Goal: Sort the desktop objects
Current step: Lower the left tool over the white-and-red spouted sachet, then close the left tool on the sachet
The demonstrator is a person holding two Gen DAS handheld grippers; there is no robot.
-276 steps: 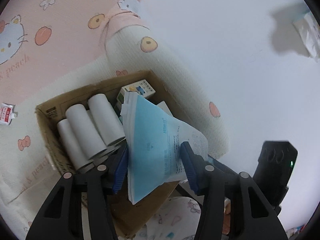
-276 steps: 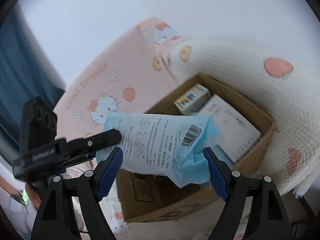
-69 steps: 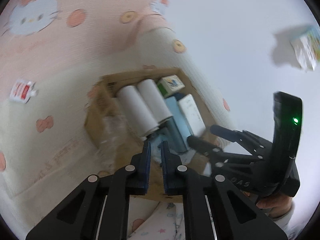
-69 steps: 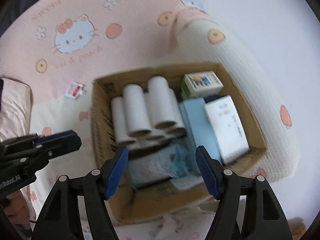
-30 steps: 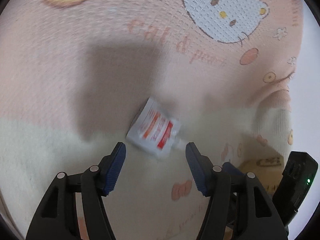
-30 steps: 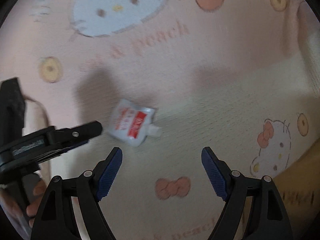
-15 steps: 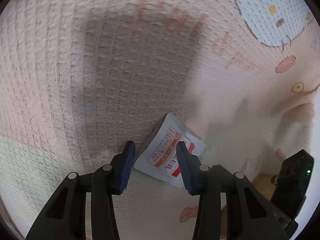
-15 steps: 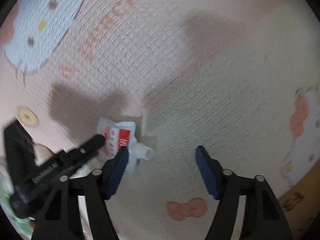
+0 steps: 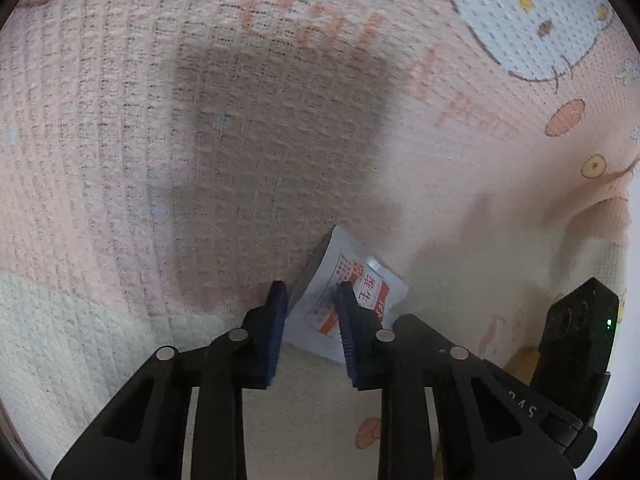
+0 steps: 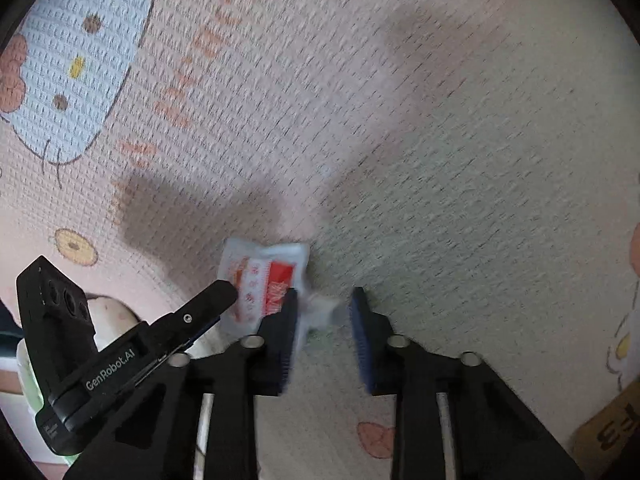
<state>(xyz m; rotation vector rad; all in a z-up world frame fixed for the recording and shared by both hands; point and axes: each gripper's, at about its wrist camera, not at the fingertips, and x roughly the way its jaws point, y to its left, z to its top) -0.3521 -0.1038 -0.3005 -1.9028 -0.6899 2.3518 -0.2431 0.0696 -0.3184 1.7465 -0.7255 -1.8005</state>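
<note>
Looking at a small white-and-red spouted pouch point(image 9: 360, 280) down on the waffle-knit blanket point(image 9: 200, 120), right about where the pink part meets the cream part. Seems bowed up along one edge rather than lying flat.

Pinched across the body by the left gripper point(image 9: 312, 300), jaws just been closing in, pads now pressing it from both sides. Straddled at the spout end by the right gripper point(image 10: 325, 304), jaws likewise just been closing, with the blurry white spout sitting between them. Can't tell through the blur whether those pads actually bite yet.

Reads as the grab stage of picking up this one loose item — nothing lifted clear of the blanket so far, going by both views.

Next up, probably: firm up the hold, then raise it and carry it over to the cardboard box point(image 10: 612, 428) peeking in at the lower right edge. Calls for both hands rising together and not tugging apart — or just letting one go, since a floppy pouch like this likely needs only a single pinch. Worth watching for blanket fabric snagged under a pad too.
</note>
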